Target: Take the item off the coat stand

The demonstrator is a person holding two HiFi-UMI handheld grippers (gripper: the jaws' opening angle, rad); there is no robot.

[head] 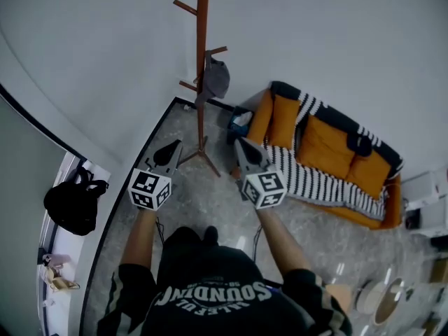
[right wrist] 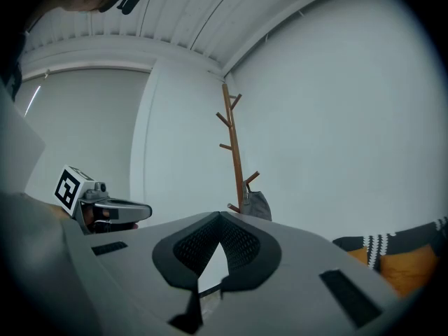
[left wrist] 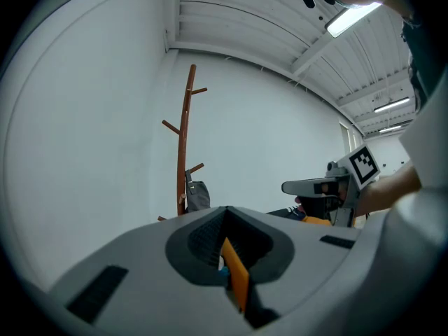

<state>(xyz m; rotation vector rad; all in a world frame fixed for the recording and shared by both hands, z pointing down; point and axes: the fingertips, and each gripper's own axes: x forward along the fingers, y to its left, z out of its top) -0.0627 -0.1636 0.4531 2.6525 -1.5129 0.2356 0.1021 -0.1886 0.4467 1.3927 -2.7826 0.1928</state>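
A tall brown wooden coat stand [head: 202, 19] rises in the room's corner. A grey bag-like item [head: 215, 79] hangs from one of its lower pegs. Both grippers are held up well short of the stand, with floor between them and its feet. My left gripper [head: 175, 144] points toward the stand's base with its jaws together and nothing in them. My right gripper [head: 238, 142] is shut and empty too. The left gripper view shows the stand [left wrist: 184, 145] and the item [left wrist: 197, 194] beyond the closed tips [left wrist: 225, 210]. In the right gripper view the item [right wrist: 257, 205] hangs past the closed tips [right wrist: 220, 215].
An orange sofa [head: 329, 152] with a black-and-white striped blanket stands against the wall on the right. A small blue bin [head: 240, 121] sits between it and the stand. A black bag [head: 72, 203] rests on a ledge at the left. Round white objects [head: 381, 299] lie at bottom right.
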